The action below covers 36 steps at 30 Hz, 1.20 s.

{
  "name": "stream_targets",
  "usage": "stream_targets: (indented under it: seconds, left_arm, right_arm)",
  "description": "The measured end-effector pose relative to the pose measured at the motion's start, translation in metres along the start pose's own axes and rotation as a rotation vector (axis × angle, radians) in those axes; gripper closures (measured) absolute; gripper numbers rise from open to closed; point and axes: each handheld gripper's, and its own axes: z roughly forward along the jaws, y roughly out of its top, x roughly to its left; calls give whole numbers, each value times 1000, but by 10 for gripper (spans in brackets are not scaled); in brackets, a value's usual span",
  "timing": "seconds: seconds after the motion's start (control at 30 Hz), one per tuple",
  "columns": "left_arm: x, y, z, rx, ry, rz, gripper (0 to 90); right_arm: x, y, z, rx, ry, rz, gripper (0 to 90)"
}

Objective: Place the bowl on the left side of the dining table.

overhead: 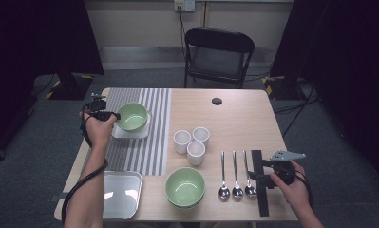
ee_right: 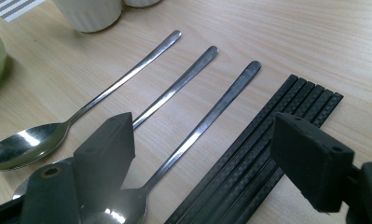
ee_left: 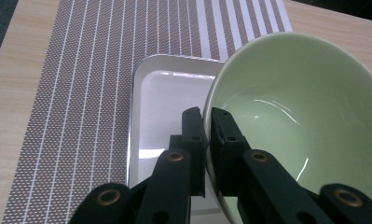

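Note:
My left gripper [overhead: 115, 114] [ee_left: 207, 116] is shut on the near rim of a pale green bowl [overhead: 131, 116] [ee_left: 305, 107], one jaw inside and one outside. The bowl is tilted over a white square tray [overhead: 123, 134] [ee_left: 165, 102] that lies on a grey striped placemat [overhead: 144, 142] [ee_left: 81, 93]. Whether the bowl rests on the tray I cannot tell. My right gripper [overhead: 254, 171] [ee_right: 207, 149] stands open low over the table at the front right. Its jaws straddle the rightmost of three steel spoons [overhead: 235, 175] [ee_right: 207, 116] and a bundle of black chopsticks [overhead: 259, 159] [ee_right: 249, 158].
A second green bowl [overhead: 185, 186] sits at the front centre. Three white cups [overhead: 192, 142] stand clustered mid-table. A metal tray [overhead: 122, 194] lies at the front left corner. A black folding chair [overhead: 218, 52] stands beyond the far edge.

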Motion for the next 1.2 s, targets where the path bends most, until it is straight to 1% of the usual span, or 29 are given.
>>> stream_targets:
  seconds: [0.07, 0.1, 0.2, 0.27, 0.33, 0.37, 0.4, 0.43, 0.5, 0.53, 0.57, 0.63, 0.7, 0.73, 0.8, 0.83, 0.87, 0.93, 0.97, 1.07, 1.1, 1.13, 1.17, 1.2]
  left_arm:
    - [0, 1, 1, 0, -5, -3, 855]
    - [0, 1, 1, 7, 4, 6, 856]
    - [-1, 2, 3, 6, 8, 5, 855]
    - [-2, 3, 5, 3, 3, -1, 855]
    - [-2, 3, 6, 1, 10, 2, 855]
    - [-1, 3, 7, 11, 9, 4, 855]
    - [-1, 3, 8, 10, 16, 1, 855]
    - [-1, 2, 9, 12, 10, -2, 855]
    - [0, 2, 11, 14, 18, 0, 855]
    - [1, 1, 13, 17, 20, -9, 855]
    - [1, 1, 15, 18, 13, -13, 855]
    - [2, 1, 17, 25, 17, -8, 855]
    - [3, 1, 19, 17, 30, -5, 853]
    - [4, 1, 21, 21, 26, -8, 853]
    - [4, 1, 23, 21, 31, -13, 852]
    - [5, 1, 25, 22, 46, -7, 851]
    - [4, 1, 26, 17, 47, -16, 850]
    - [5, 1, 27, 11, 51, -14, 849]
    - [6, 1, 28, 12, 42, -31, 850]
    - [8, 0, 29, 11, 39, -37, 851]
    - [8, 0, 29, 8, 51, -32, 852]
    - [8, 0, 29, 4, 47, -36, 852]
    - [9, 0, 29, 4, 55, -35, 852]
    - [9, 0, 29, 7, 50, -41, 851]
  right_arm:
    - [0, 0, 0, -1, -1, -2, 212]
    - [0, 0, 0, -2, 0, -1, 212]
    - [0, 0, -1, -6, 2, 0, 211]
    - [0, 0, -1, -6, 1, 2, 212]
    - [-1, 0, -1, -6, 3, 3, 211]
    - [-1, 0, -1, -7, 2, 2, 212]
    - [-1, 0, -1, -7, 3, 1, 212]
    - [0, 0, -1, -8, 6, -1, 212]
    - [0, 0, -1, -8, 6, -4, 211]
    - [0, 1, -1, -10, 8, -4, 212]
    - [0, 1, -1, -10, 7, -3, 211]
    - [0, 1, -1, -9, 9, -2, 212]
    - [0, 1, -1, -10, 10, -8, 211]
    - [0, 1, 0, -10, 10, -9, 212]
    - [1, 1, 0, -11, 14, -7, 212]
    - [1, 1, 0, -12, 15, -7, 212]
    - [1, 2, 0, -13, 15, -7, 211]
    - [1, 2, 0, -13, 15, -7, 211]
    - [0, 2, 0, -14, 15, -7, 211]
    - [0, 2, 0, -13, 17, -4, 211]
    - [0, 2, 0, -13, 18, -6, 211]
    - [0, 2, 0, -13, 17, -6, 212]
    - [0, 2, 0, -13, 17, -6, 211]
    - [0, 2, 0, -14, 16, -6, 212]
